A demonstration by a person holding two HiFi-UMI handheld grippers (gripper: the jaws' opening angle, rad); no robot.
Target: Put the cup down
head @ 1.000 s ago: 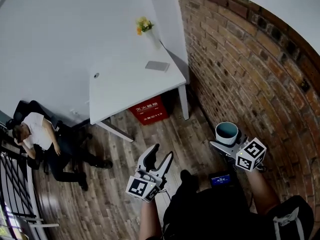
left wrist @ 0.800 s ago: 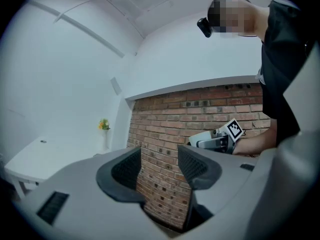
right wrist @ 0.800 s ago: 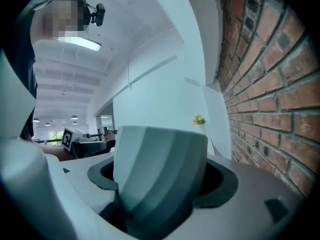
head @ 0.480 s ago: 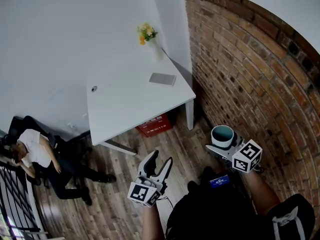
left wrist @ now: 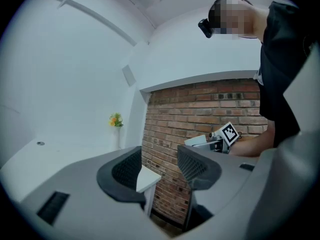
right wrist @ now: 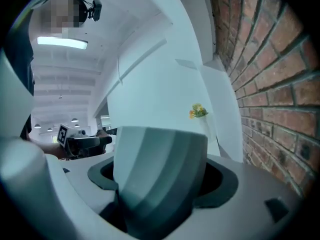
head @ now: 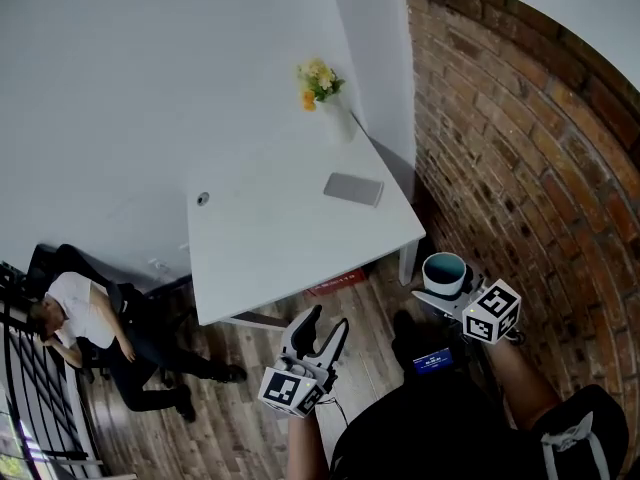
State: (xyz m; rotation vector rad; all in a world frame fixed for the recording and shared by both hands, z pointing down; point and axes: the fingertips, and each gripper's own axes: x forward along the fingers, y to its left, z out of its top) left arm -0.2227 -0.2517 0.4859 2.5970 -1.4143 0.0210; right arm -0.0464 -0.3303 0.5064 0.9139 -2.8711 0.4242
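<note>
R gripper (head: pixel 450 292) is clamping on the cup (head: pixel 446 269) and holding it upright in the air, near the table (head: pixel 262 251) corner but not on it. L gripper (head: pixel 324 321) is hanging lower down w/ its tongs apart and nothing in them. Only the head view is showing the cup's blue inside & white rim. The R gripper view is showing its side instead, w/ grey-green bands, filling the gap between the tongs. That view is also showing long lights (right wrist: pixel 62 42) on the ceiling, which no other view has. The L gripper view is looking thru its open tongs at the table corner far behind, w/ the R gripper off by the brick wall (head: pixel 535 173). The table is white. A vase (head: pixel 340 124) w/ yellow flowers (head: pixel 318 79) is standing at its far edge, a flat grey thing (head: pixel 353 189) is lying near the vase, and a small round thing (head: pixel 203 199) is sitting well apart on the other side. A red box (head: pixel 336 285) is peeking out under the table. The floor (head: pixel 232 423) is wood boards. A person (head: pixel 85 318) in a white top is sitting far off to the left.
</note>
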